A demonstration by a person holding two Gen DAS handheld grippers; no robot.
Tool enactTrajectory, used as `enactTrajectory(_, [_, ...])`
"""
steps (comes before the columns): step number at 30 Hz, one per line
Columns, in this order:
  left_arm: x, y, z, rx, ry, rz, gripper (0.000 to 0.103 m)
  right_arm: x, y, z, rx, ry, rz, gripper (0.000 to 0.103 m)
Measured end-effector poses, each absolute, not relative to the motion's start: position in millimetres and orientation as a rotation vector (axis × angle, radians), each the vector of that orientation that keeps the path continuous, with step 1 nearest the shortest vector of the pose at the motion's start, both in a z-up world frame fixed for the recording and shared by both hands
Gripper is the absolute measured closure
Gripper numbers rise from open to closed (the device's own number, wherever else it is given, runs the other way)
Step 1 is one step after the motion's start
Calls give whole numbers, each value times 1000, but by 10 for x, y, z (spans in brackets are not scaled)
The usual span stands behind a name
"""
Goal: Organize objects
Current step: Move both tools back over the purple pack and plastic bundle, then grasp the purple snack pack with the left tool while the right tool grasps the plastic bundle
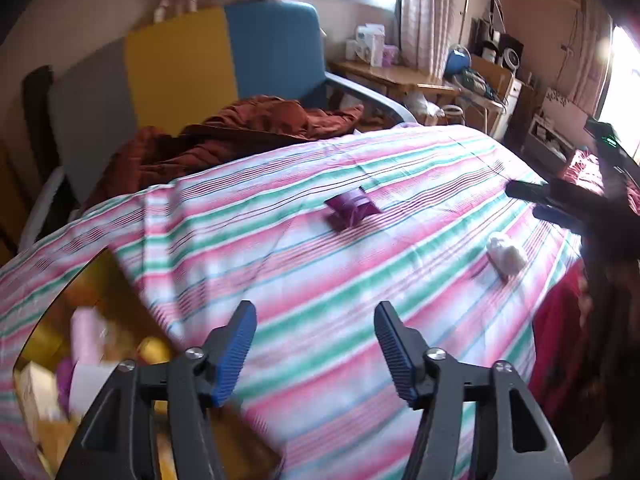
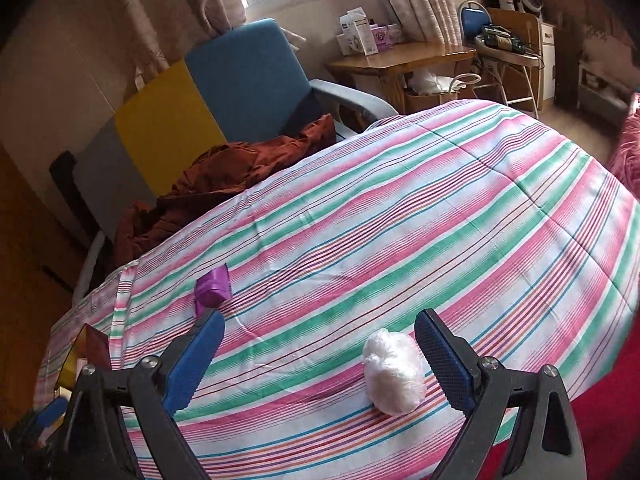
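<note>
A purple packet (image 1: 352, 208) (image 2: 213, 286) lies on the striped bedspread (image 1: 320, 272) (image 2: 400, 220). A crumpled white plastic wad (image 1: 506, 256) (image 2: 394, 372) rests nearer the bed's right edge. My left gripper (image 1: 315, 306) is open over bare bedspread, with nothing between its fingers. Beside it at lower left sits a gold-walled box (image 1: 92, 276) (image 2: 92, 344) holding several blurred items. My right gripper (image 2: 320, 314) (image 1: 528, 202) is open, and the white wad lies between its fingers close to the right pad (image 2: 440, 356), which does not press on it. The purple packet is just beyond its left fingertip.
A rust-brown quilt (image 1: 240, 132) (image 2: 224, 176) is heaped at the head of the bed, before grey, yellow and blue panels (image 1: 180, 64). A wooden desk (image 1: 392, 76) (image 2: 400, 60) with boxes stands under the window. Red fabric (image 1: 560, 340) hangs off the bed's right edge.
</note>
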State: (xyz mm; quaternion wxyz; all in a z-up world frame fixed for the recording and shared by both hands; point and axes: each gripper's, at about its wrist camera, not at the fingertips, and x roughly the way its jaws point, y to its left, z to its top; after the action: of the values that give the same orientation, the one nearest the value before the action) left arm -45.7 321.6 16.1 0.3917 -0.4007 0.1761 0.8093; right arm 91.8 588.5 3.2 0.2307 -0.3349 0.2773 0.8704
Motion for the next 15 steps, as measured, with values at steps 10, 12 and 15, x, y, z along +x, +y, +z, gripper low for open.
enactTrajectory(10, [-885,4376,-228,-972,707,1874,39,958,5935,-22,-897,901,2451,3])
enactTrajectory(12, [-956,4537,-320,-977,746,1834,39,956,5944,-32,-902,922,2464,3])
enactTrajectory(15, [-1064,4724,-475,-995,803,1779,39,942,5950,-45,-908,944,2477,3])
